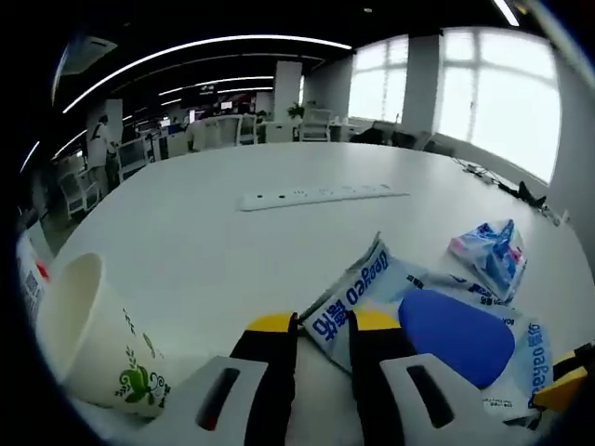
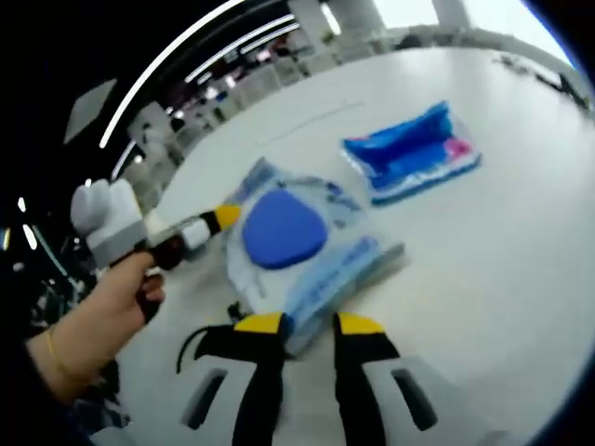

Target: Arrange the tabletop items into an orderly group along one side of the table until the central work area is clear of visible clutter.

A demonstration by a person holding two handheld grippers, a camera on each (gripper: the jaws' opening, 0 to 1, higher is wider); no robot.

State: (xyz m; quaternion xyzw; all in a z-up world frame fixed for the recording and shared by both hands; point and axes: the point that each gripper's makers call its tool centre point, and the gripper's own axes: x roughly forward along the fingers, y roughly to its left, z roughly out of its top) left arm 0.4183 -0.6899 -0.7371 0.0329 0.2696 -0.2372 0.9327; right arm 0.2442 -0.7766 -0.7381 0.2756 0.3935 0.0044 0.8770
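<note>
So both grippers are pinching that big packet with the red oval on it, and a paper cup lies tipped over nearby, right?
Nearly. The oval on the packet is blue, not red, as the right gripper view shows. The rest holds: the left gripper and right gripper both pinch its edges, and the paper cup lies tipped nearby.

The right gripper (image 2: 309,325), black with yellow-tipped jaws, pinches the near edge of a clear plastic packet with a blue oval patch (image 2: 296,243) on the white table (image 2: 483,279). At that packet's far-left edge, the left gripper (image 2: 223,217) touches it, held by a hand (image 2: 98,311). Beyond the packet lies a blue-and-pink crinkled pouch (image 2: 415,151), apart from it.
</note>
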